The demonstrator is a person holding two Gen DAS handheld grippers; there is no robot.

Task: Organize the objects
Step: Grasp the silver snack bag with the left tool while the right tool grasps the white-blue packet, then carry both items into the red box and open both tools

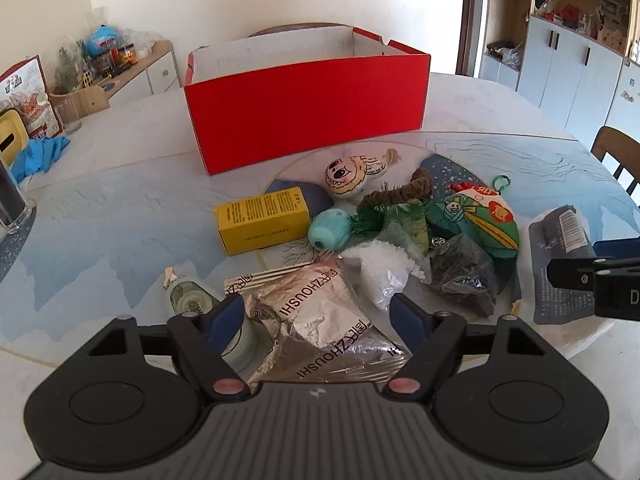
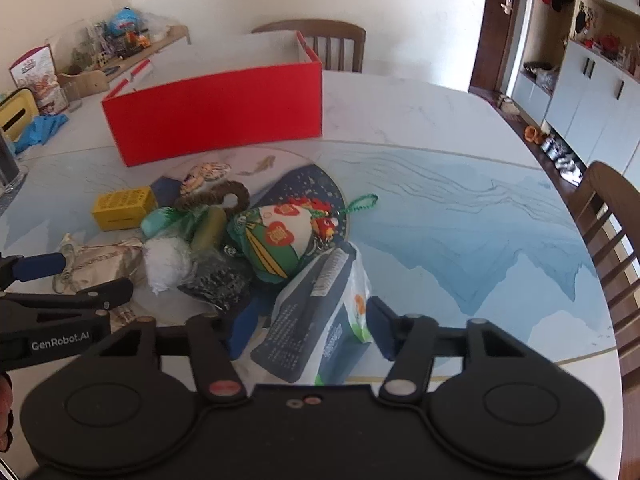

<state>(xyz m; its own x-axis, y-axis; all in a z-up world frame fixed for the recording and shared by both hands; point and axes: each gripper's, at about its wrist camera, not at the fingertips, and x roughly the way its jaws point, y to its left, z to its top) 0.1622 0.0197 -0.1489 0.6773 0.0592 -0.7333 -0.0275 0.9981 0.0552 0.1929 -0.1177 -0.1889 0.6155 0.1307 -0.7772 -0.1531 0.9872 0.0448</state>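
Observation:
An open red box [image 1: 304,108] stands at the back of the table; it also shows in the right wrist view [image 2: 216,114]. A pile lies before it: a yellow carton [image 1: 262,220], a cream plush toy [image 1: 352,178], a teal toy [image 1: 328,230], a green pouch [image 1: 476,216], a white bag [image 1: 380,268] and a dark bag [image 1: 464,276]. My left gripper [image 1: 318,314] is open around a silver foil packet [image 1: 320,320]. My right gripper [image 2: 306,328] is open around a dark blue packet [image 2: 316,312].
A small tape roll [image 1: 192,300] lies by my left finger. A blue cloth [image 1: 40,154], a yellow holder [image 1: 12,136] and a glass [image 1: 10,204] are at the table's left. Wooden chairs [image 2: 608,216] stand at the right edge and behind the box.

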